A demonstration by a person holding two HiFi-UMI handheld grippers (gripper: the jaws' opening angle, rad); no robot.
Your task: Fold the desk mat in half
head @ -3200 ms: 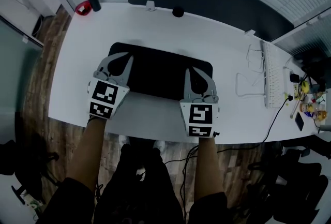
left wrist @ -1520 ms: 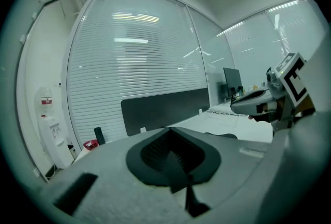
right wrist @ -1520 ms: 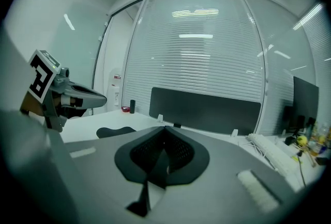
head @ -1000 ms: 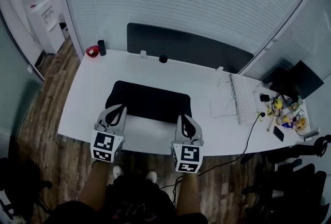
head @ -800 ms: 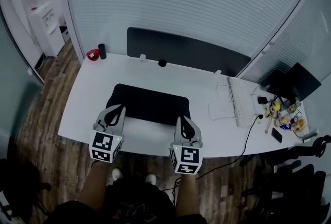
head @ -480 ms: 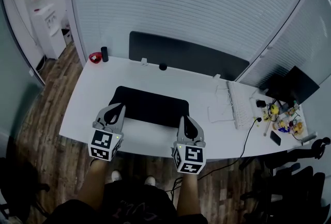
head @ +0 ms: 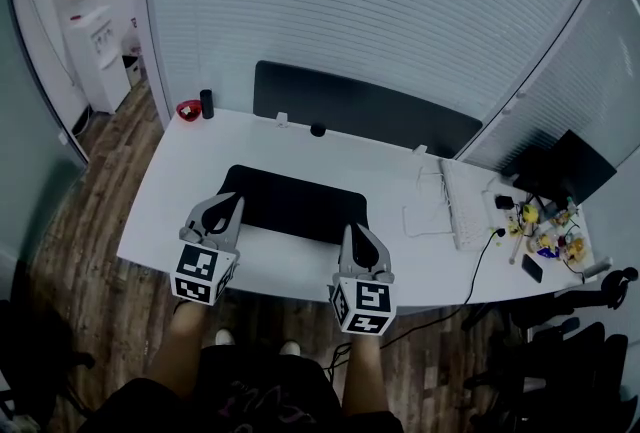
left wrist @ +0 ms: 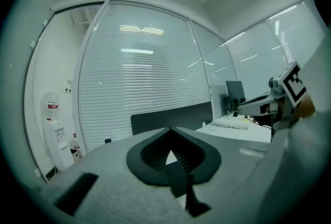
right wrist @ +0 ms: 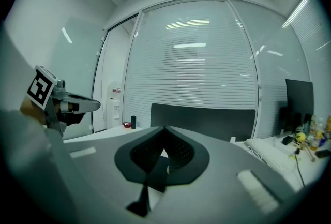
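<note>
The black desk mat lies flat on the white desk, left of its middle and near the front edge. My left gripper hovers shut and empty over the mat's near left corner. My right gripper is also shut and empty, just in front of the mat's near right corner. In the left gripper view the jaws meet at their tips, with the right gripper at the far right. In the right gripper view the jaws are closed too, and the left gripper shows at the left.
A dark screen panel runs along the desk's back edge. A white keyboard and wire stand sit to the right, with a monitor and small clutter beyond. A red dish and black cylinder stand back left.
Since 3.2 s ago both grippers have come off the mat's near edge and drawn back to the desk front. Over the last second they rose slightly, still shut.
</note>
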